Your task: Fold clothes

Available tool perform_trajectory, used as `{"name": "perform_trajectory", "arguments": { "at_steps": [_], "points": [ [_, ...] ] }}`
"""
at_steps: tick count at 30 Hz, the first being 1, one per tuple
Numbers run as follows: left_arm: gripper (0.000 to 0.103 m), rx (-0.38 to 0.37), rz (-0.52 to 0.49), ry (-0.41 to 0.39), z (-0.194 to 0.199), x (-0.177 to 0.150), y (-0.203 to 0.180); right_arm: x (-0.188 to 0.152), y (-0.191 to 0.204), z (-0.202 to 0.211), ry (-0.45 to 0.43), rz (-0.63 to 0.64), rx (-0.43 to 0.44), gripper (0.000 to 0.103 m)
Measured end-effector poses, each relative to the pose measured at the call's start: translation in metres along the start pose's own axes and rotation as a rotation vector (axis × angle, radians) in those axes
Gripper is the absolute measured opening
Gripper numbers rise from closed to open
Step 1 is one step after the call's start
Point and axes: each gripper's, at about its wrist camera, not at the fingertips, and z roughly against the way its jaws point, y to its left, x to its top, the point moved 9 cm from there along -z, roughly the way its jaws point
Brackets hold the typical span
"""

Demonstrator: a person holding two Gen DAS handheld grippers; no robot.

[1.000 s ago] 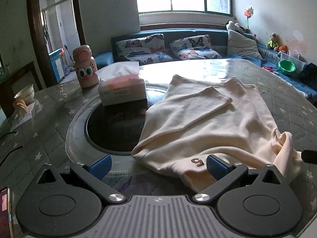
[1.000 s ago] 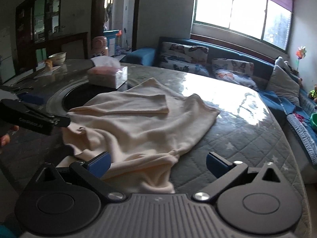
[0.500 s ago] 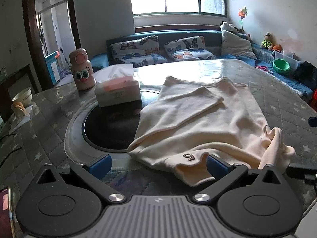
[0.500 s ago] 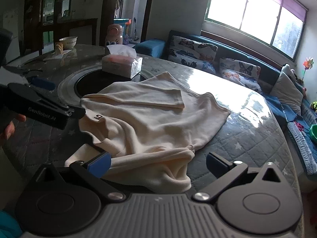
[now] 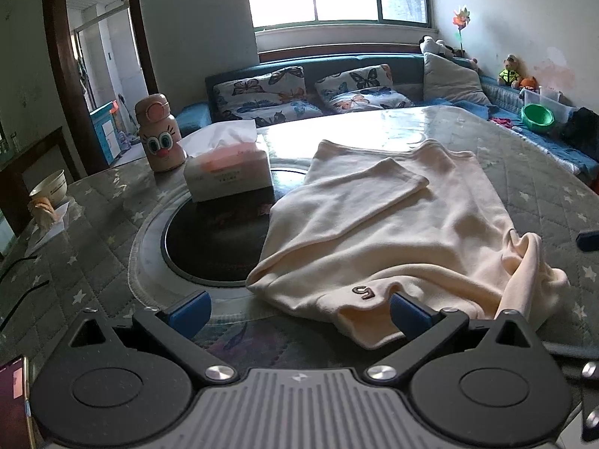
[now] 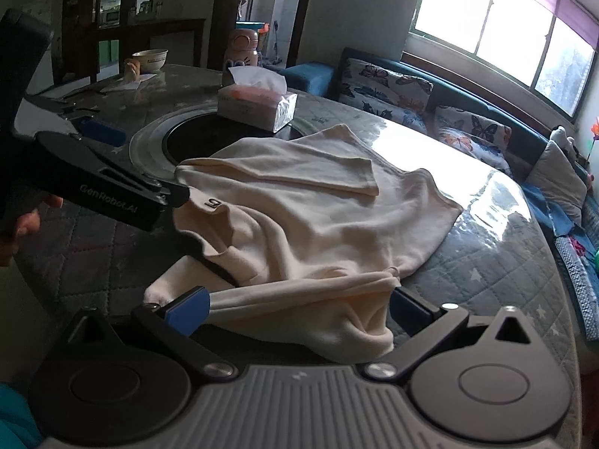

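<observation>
one shirt (image 5: 393,232), one tissue box (image 5: 228,176), one bottle (image 5: 159,134), one bowl (image 5: 50,187).

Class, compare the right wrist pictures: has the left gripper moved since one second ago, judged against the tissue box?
Yes. In the right wrist view the left gripper has come forward toward the tissue box, its tip now at the cream garment by the embroidered mark.

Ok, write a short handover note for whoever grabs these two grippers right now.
Left gripper: open, holding nothing, at the near hem of the cream garment, by its small "5" mark.
Right gripper: open, the garment's bunched near-right corner lies between its fingers, not clamped.
Garment lies spread on the quilted table, partly over the dark round inset; the tissue box stands beside it.
Done: one sleeve folded in on top.
Left: smooth the bunched corner, fold the other side, then fold lengthwise.
</observation>
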Motion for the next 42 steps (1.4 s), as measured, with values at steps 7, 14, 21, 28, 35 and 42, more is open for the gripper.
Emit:
{"name": "perform_trajectory", "arguments": {
  "at_steps": [7,14,21,28,35,42],
  "points": [
    [0.103,0.018,-0.001,0.01,-0.007,0.009,0.003,-0.002,0.013,-0.004,0.004,0.019,0.058,0.101],
    [0.103,0.048,0.013,0.05,-0.024,0.011,0.016,-0.002,0.035,-0.016,0.018,0.055,0.132,0.088],
    [0.103,0.034,-0.001,0.07,-0.034,0.015,0.018,-0.004,0.04,-0.037,0.083,0.091,0.158,0.046],
    [0.103,0.001,-0.028,0.09,-0.048,0.016,0.01,-0.004,0.006,-0.031,0.143,0.064,0.133,0.01],
    [0.103,-0.034,-0.047,0.106,-0.053,0.01,0.0,-0.003,0.004,-0.031,0.163,-0.02,0.171,0.053],
    [0.103,-0.073,-0.067,0.095,-0.043,0.009,-0.008,-0.012,0.021,-0.034,0.194,0.054,0.164,0.011]
  ]
}}
